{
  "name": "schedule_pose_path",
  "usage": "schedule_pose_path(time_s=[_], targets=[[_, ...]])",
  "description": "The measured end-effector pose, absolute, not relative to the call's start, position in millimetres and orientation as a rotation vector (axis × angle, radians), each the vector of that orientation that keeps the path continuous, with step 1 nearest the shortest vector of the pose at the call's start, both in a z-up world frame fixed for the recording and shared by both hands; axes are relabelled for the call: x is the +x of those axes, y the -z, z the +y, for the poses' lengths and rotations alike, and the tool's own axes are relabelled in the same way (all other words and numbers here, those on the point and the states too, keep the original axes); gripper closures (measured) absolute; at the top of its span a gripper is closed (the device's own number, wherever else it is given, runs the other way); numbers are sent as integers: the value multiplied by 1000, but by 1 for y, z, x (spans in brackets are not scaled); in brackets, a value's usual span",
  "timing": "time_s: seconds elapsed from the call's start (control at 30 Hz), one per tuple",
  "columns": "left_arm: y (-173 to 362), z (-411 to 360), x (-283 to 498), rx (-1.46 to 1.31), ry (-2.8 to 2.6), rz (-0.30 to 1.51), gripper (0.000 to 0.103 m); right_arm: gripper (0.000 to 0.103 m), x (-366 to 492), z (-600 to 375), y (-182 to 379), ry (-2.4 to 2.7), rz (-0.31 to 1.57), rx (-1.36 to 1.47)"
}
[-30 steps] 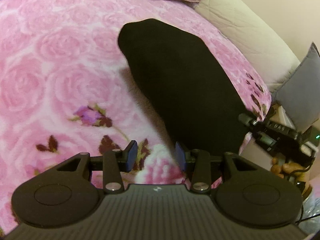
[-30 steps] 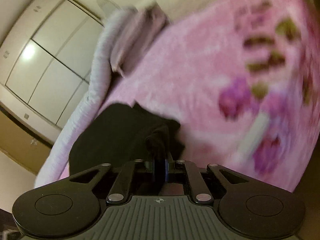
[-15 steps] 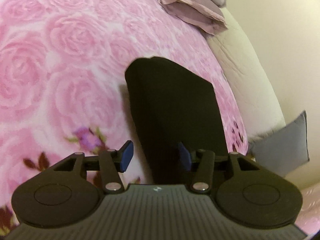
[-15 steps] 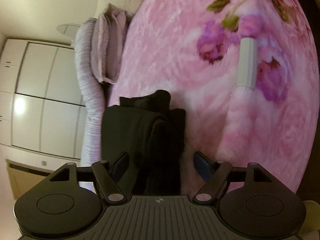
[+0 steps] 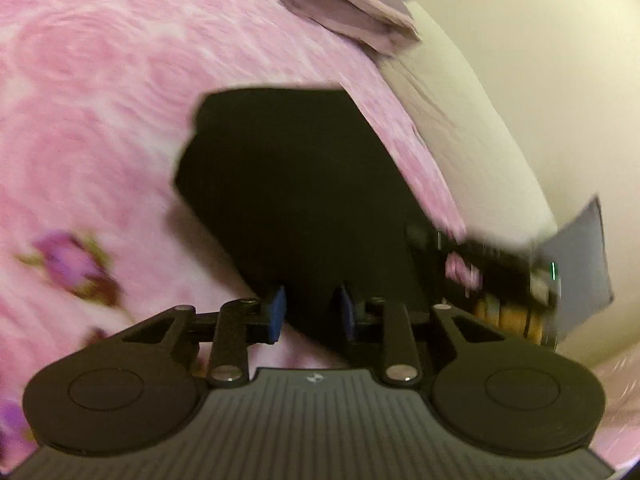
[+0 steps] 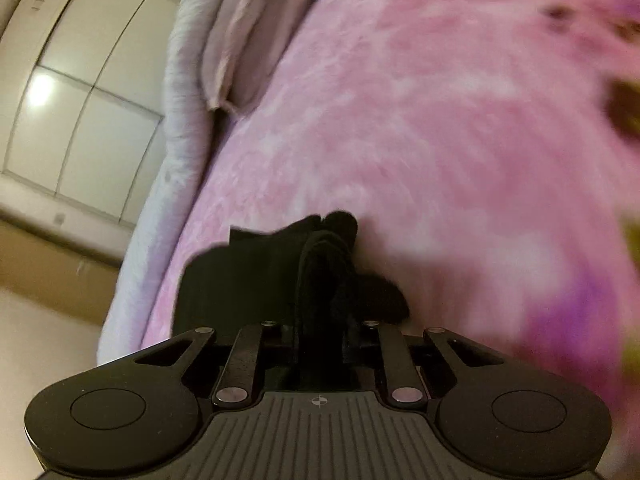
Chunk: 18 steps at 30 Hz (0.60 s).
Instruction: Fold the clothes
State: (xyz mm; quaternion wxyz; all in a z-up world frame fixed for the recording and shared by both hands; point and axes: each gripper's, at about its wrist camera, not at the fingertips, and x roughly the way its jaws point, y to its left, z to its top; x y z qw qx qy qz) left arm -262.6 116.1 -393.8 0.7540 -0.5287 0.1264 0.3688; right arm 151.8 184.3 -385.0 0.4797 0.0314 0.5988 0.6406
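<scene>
A folded black garment lies on the pink rose blanket near the bed's right edge. In the left wrist view my left gripper sits at the garment's near edge, its blue pads drawn in, with black fabric filling the narrow gap. My right gripper shows blurred at the garment's right side. In the right wrist view the right gripper is shut on a thick bunched fold of the black garment, which hides its pads.
A pale pink pillow lies at the head of the bed. Beige bedding runs along the right edge, with a grey cushion below it. A white wardrobe stands beyond the bed. Both views are motion-blurred.
The right gripper stood wide open half a second ago and has now shut on the garment's fold. The left gripper's pads have narrowed around the near edge, and both cameras have shifted.
</scene>
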Motion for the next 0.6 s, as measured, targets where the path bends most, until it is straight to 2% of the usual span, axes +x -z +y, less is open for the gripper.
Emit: schedule_pose_path(time_s=[0.1,0.13,0.23,0.27,0.33,0.4,0.6], targets=[[397,113,-264,-1181,-796,271,81,84,157,194,385,-1590,1498,79],[395,112,-273,-1176,-822,253,80,76,158,191,385,-1583,1511,97],[392,113,-294,-1182,-888,202,63,64,158,152,378,-1512,1488,232],[394,117,-297,-1200,-896,190,61,47,156,137,375,-1480,1464,269],[398,124,-303,-1237,-912,166,59,25,147,95,367,-1398,1399,318],[403,131,-310,-1274,-928,142,59,24,134,58,362,-1328,1367,351],[416,151,-328,-1384,-975,66,59,24,100,-13,374,-1217,1604,456]])
